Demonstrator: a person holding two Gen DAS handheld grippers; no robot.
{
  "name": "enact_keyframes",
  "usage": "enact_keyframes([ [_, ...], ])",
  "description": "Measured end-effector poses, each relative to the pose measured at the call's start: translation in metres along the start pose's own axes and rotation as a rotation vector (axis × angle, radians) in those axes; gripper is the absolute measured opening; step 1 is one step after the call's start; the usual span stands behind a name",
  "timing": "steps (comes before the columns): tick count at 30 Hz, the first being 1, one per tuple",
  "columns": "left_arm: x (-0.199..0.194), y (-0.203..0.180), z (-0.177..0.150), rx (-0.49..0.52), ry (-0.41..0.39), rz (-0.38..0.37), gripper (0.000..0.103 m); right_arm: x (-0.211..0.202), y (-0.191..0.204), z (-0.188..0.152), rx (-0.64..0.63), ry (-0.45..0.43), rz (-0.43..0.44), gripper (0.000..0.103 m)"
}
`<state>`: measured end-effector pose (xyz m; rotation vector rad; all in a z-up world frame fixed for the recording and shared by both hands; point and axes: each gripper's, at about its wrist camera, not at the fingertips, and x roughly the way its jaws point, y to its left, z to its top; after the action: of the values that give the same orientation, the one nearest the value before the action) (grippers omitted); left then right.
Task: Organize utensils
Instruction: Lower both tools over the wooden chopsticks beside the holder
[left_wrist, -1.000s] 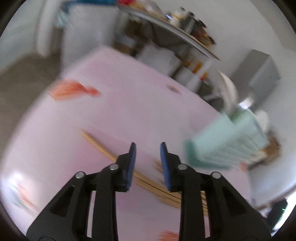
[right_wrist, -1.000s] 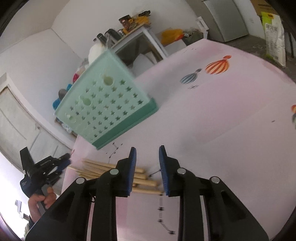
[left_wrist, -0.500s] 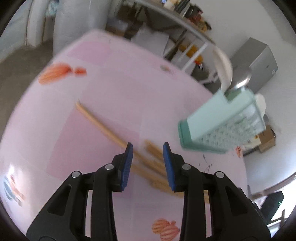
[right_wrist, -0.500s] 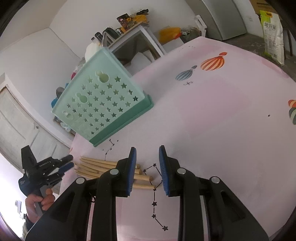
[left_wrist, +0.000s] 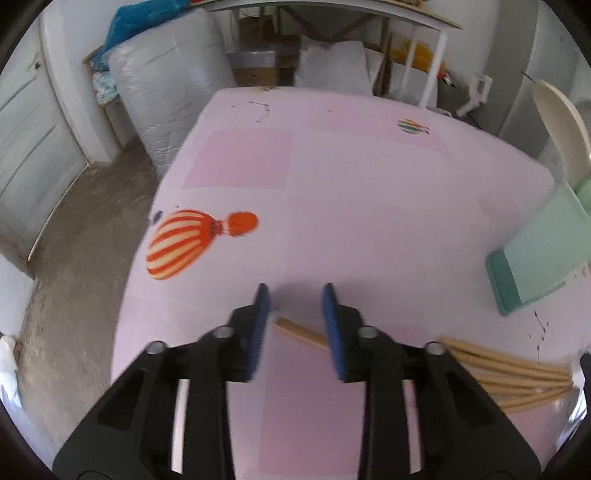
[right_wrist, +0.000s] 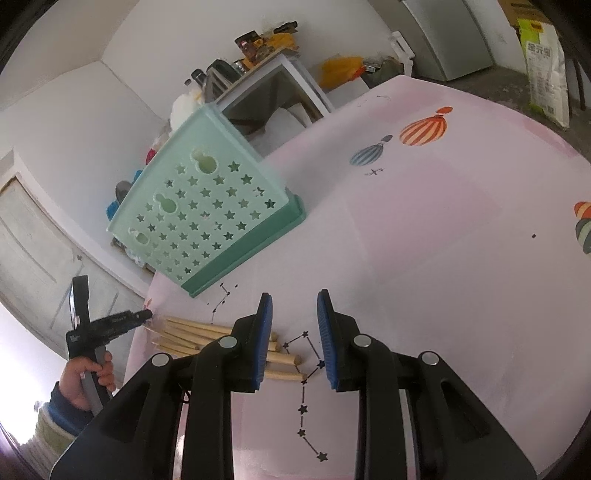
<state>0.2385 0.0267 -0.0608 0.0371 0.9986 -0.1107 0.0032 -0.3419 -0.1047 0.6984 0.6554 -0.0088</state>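
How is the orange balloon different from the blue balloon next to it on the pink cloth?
The orange balloon has orange and pale stripes, while the blue balloon has blue-grey stripes. The orange balloon looks bigger than the blue balloon. The orange balloon's little basket is orange, and the blue balloon's is grey. Both are striped pictures printed flat on the pink cloth, and both tilt the same way.

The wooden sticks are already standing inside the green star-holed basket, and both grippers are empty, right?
Not quite. The wooden sticks lie flat on the pink tablecloth in front of the green basket, not inside it; the right wrist view shows this. Both the left gripper and right gripper are indeed empty.
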Motion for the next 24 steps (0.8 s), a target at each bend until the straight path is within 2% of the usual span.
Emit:
enact_keyframes([
  [3, -0.010, -0.010, -0.012, 0.000, -0.008, -0.027, 0.021, 0.001, -0.005, -0.001, 0.015, 0.004, 0.005, 0.025],
  [10, -0.028, -0.037, -0.042, -0.088, -0.024, -0.114, 0.021, 0.002, -0.006, 0.000, 0.009, 0.002, 0.009, 0.025],
  [24, -0.041, -0.077, -0.069, -0.128, -0.015, -0.274, 0.021, 0.004, -0.009, 0.001, 0.026, 0.014, 0.026, 0.025],
])
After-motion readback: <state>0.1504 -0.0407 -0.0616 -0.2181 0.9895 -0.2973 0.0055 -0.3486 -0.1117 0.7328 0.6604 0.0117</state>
